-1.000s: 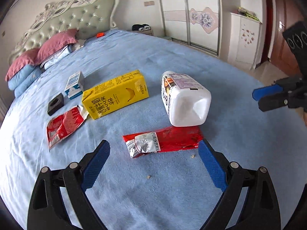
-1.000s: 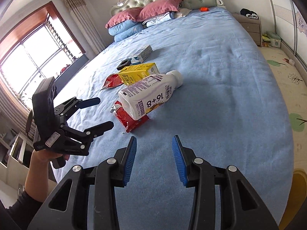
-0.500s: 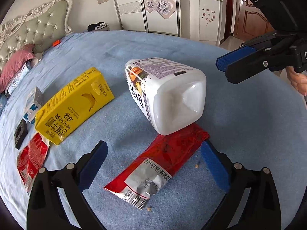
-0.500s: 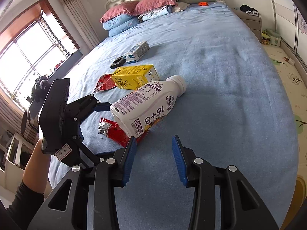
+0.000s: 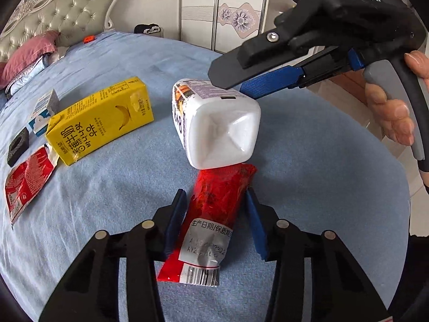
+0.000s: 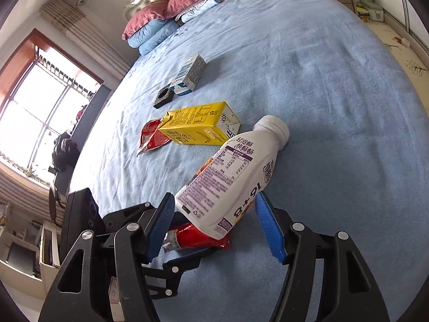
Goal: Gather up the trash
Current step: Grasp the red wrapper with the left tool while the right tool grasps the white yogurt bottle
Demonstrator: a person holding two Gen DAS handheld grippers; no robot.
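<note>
A red snack wrapper (image 5: 214, 214) lies on the blue bed under the base of a white yogurt bottle (image 5: 217, 123). My left gripper (image 5: 215, 222) has closed in to the wrapper's sides, its blue pads against it. My right gripper (image 6: 214, 228) is open with its pads either side of the bottle's base (image 6: 228, 185), not touching. The wrapper also shows in the right wrist view (image 6: 198, 237), below the bottle. The right gripper's fingers (image 5: 270, 81) hang over the bottle in the left wrist view.
A yellow banana-milk carton (image 5: 99, 120), a second red wrapper (image 5: 26, 177), a black foam block (image 5: 17, 146) and a small white-blue carton (image 5: 43, 112) lie to the left on the bed. Pillows (image 6: 171, 10) are at the headboard. The bed edge drops off to the right.
Both grippers moved in. The left one narrowed from wide open onto the red wrapper. The right one opened wider and came around the bottle's base.
</note>
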